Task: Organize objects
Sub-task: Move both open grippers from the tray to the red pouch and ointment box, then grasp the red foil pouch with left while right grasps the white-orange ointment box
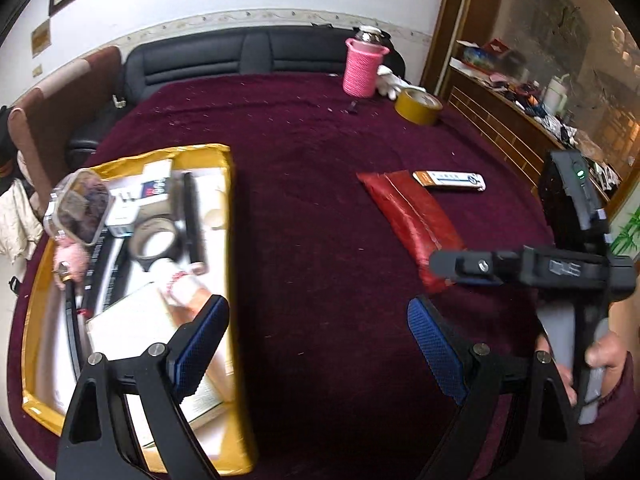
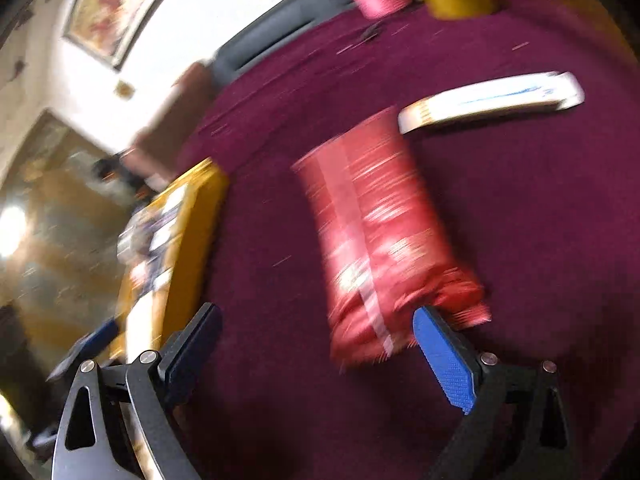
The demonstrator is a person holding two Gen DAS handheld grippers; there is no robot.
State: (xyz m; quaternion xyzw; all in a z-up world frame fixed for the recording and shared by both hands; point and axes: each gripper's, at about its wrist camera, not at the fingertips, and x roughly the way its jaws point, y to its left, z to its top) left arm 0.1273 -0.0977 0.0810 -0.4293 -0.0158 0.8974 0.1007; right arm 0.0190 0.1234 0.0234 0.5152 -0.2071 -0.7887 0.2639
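In the right wrist view the glossy red plastic pouch [image 2: 376, 240] lies on the maroon cloth just ahead of the wide-open, empty right gripper [image 2: 316, 344], its long axis running from lower centre toward upper centre, its near end by the right blue pad. The left gripper [image 1: 318, 344], also spread and empty, hangs farther off beside the yellow-rimmed tray [image 1: 232, 216] at the left of its view. Motion blur smears the pouch's print, and whether pad and pouch touch cannot be told.

Maroon cloth [image 1: 320, 184], glossy red pouch [image 1: 408, 216], yellow tray [image 1: 224, 216], pink knitted sleeve [image 1: 362, 70], blue textured pads [image 1: 200, 350]
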